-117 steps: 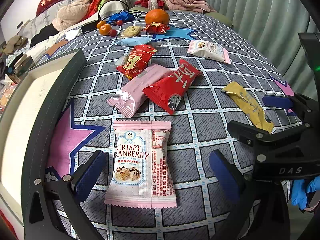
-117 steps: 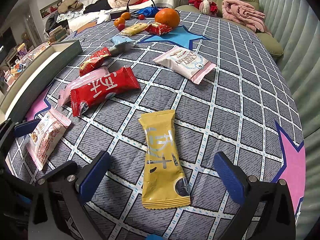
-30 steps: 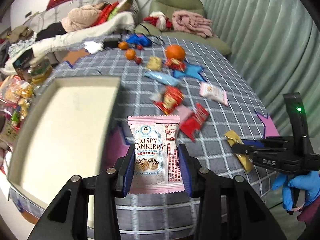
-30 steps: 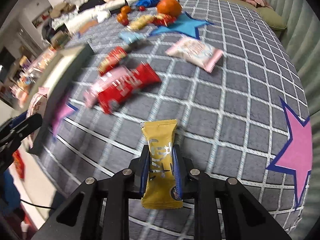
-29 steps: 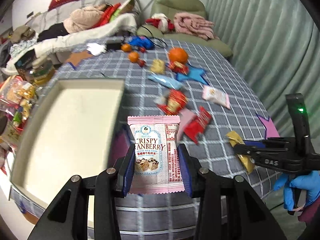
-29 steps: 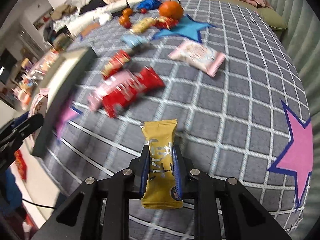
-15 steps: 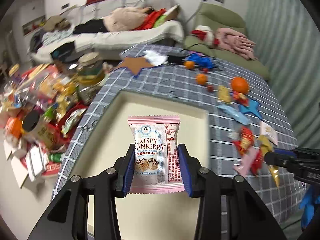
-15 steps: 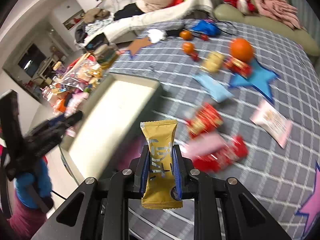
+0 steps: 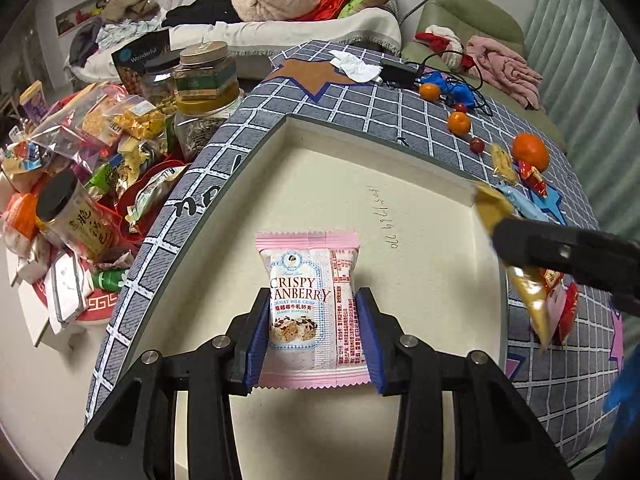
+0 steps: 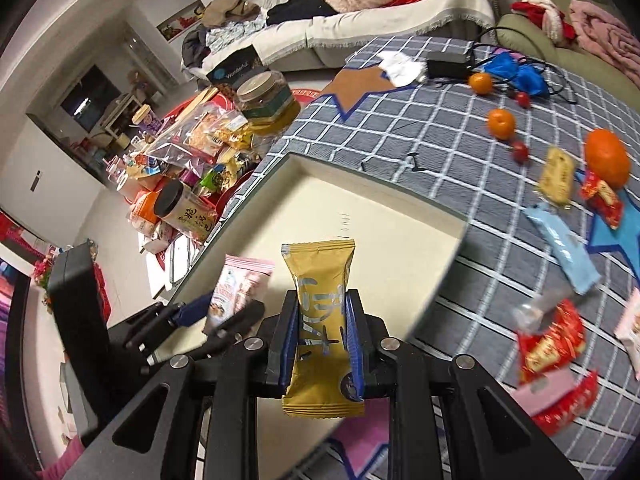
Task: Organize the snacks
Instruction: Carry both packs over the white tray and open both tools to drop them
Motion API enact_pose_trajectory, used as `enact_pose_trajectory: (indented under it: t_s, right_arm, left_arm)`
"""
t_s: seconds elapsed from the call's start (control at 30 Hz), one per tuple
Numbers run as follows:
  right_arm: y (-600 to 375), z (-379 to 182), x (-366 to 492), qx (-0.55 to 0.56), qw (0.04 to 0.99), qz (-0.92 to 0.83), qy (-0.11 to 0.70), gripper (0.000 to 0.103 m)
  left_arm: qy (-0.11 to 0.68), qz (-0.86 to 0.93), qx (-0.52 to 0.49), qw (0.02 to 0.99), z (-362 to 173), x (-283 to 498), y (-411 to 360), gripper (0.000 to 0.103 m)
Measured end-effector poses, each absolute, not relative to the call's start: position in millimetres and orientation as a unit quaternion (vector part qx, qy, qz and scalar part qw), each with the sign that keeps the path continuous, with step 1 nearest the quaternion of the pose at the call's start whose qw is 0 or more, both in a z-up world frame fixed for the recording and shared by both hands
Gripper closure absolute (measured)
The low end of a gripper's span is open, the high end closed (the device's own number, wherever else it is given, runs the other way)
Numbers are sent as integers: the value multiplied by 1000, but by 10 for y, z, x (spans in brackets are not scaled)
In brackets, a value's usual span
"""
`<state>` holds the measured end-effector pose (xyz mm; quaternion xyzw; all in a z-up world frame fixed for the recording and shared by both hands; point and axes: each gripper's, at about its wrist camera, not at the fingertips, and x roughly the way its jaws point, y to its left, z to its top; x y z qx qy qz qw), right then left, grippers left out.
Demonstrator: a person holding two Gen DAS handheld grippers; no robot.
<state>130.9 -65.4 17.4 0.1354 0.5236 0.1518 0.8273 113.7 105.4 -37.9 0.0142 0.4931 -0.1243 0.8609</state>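
Note:
My left gripper [image 9: 314, 312] is shut on a pink "Crispy Cranberry" packet [image 9: 310, 296] and holds it above the cream tray [image 9: 420, 216]. My right gripper [image 10: 321, 334] is shut on a yellow snack bar [image 10: 320, 320] and holds it over the tray [image 10: 384, 240], near its right edge. In the left wrist view the right gripper [image 9: 520, 248] shows at the right with the yellow bar [image 9: 528, 296]. In the right wrist view the left gripper [image 10: 224, 312] and the pink packet [image 10: 236, 292] show at the left.
Loose snacks lie on the checked tablecloth to the right: red packets [image 10: 552, 340], a blue bar [image 10: 564, 252], a yellow wafer [image 10: 556, 176], oranges [image 10: 606, 158]. Jars [image 9: 204, 80] and bagged snacks [image 9: 96, 128] are piled beyond the table's left edge.
Both grippers have carried their packets further left; both now hang over the tray. The right gripper has come close beside the left.

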Motion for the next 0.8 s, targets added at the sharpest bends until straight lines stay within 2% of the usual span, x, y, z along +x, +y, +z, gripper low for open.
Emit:
enact_pose_trajectory:
  t_s: [0.03, 0.07, 0.1, 0.13, 0.17, 0.2, 0.47, 0.8]
  right_arm:
    - [-618, 147, 1340, 134, 825, 152, 528, 79]
    - [-588, 117, 1368, 135, 821, 153, 534, 79]
    - [-583, 103, 1384, 136, 818, 153, 537, 74]
    - [-581, 88, 1390, 137, 816, 151, 540, 49]
    - [-588, 82, 1384, 137, 817, 147, 541, 31]
    - [-602, 89, 1372, 136, 820, 141, 538, 8]
    - [-1140, 97, 1098, 133, 833, 85, 530, 7]
    - [-2338, -191, 441, 173, 815, -74, 548, 7]
  left_arm:
    - [491, -122, 19, 862, -385, 1137, 1046, 52]
    - [491, -118, 23, 863, -393, 1131, 1037, 42]
    - [490, -115, 26, 864, -398, 1124, 1032, 36]
    - [488, -116, 25, 865, -393, 1119, 1031, 27]
    - [486, -116, 24, 866, -384, 1113, 1033, 24]
    - [484, -117, 24, 867, -376, 1103, 1032, 24]
    - [474, -133, 41, 869, -220, 979, 813, 24]
    - [446, -215, 104, 863, 6, 597, -4, 23]
